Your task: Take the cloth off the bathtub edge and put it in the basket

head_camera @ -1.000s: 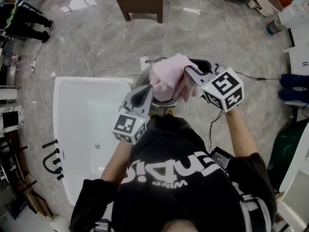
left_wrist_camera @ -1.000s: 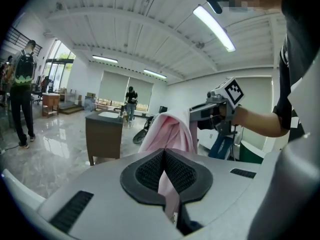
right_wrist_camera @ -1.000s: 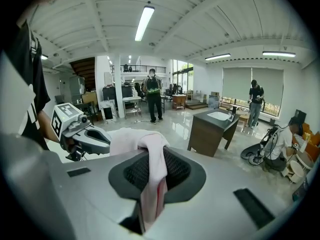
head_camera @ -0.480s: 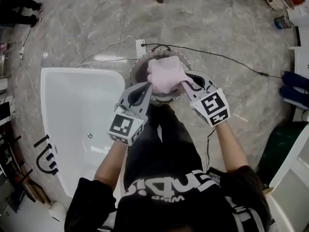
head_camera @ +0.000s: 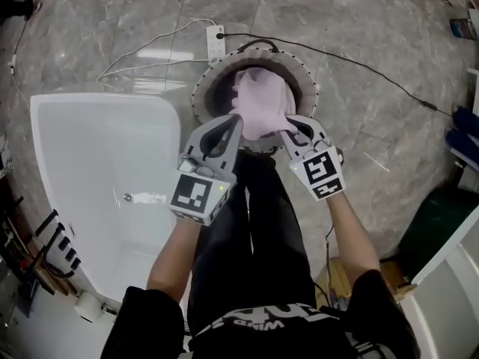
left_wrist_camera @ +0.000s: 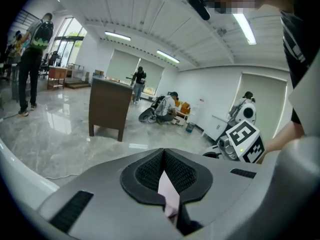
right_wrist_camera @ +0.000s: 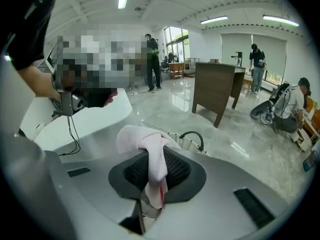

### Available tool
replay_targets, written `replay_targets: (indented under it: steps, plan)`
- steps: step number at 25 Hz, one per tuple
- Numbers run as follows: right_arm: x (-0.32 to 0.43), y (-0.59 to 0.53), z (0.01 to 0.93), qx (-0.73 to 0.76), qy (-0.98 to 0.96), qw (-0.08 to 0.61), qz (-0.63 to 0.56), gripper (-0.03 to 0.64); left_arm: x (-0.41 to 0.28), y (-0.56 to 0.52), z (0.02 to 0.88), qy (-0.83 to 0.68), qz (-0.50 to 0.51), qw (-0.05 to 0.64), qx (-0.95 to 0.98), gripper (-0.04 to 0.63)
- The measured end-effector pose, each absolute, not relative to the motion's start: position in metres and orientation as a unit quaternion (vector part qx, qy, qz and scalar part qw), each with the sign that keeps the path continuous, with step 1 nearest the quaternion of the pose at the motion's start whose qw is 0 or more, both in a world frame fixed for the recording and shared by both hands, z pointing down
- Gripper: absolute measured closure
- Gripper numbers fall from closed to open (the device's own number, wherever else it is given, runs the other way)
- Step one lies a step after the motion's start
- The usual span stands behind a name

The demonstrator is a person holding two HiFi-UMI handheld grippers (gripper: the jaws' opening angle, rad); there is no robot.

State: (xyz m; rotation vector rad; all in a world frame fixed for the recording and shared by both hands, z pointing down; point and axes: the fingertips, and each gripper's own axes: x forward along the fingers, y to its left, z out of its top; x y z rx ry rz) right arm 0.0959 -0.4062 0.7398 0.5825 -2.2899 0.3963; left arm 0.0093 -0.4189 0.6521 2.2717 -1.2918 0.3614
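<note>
The pink cloth (head_camera: 261, 108) hangs bunched between both grippers, over the mouth of the round woven basket (head_camera: 205, 88) on the floor. My left gripper (head_camera: 233, 120) is shut on the cloth's left edge; a thin pink strip (left_wrist_camera: 168, 193) shows between its jaws. My right gripper (head_camera: 290, 124) is shut on the right edge, and a cloth fold (right_wrist_camera: 151, 160) drapes over its closed jaws. The white bathtub (head_camera: 97, 163) lies left of the basket, and no cloth is on its edge. The cloth hides the basket's inside.
A white power strip (head_camera: 216, 34) and cables (head_camera: 359, 64) lie on the marble floor behind the basket. A dark wooden cabinet (left_wrist_camera: 107, 107) stands farther off, with several people around the room. My legs stand right against the basket's near side.
Both grippers have dropped with the cloth from chest height down to the basket's mouth. The basket and tub now look larger and nearer.
</note>
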Motion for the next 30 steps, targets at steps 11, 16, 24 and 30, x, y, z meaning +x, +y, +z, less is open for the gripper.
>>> replay_targets:
  steps: [11,16,24,30]
  plan:
    - [0.086,-0.383,0.849,0.213,-0.879,0.395,0.164,0.574,0.000,-0.399,0.748,-0.473,0.152,0.287,0.819,0.583]
    - [0.091,-0.375,0.857,0.211,-0.872,0.414,0.156,0.574,0.002,-0.393,0.752,-0.473,0.151,0.296,0.816,0.583]
    - [0.105,-0.378,0.867,0.250,-0.856,0.412,0.187,0.400,0.005,-0.386,0.758,-0.472,0.152,0.309,0.812,0.583]
    - [0.101,-0.374,0.868,0.243,-0.859,0.407,0.195,0.377,0.005,-0.383,0.763,-0.470,0.155,0.315,0.810,0.583]
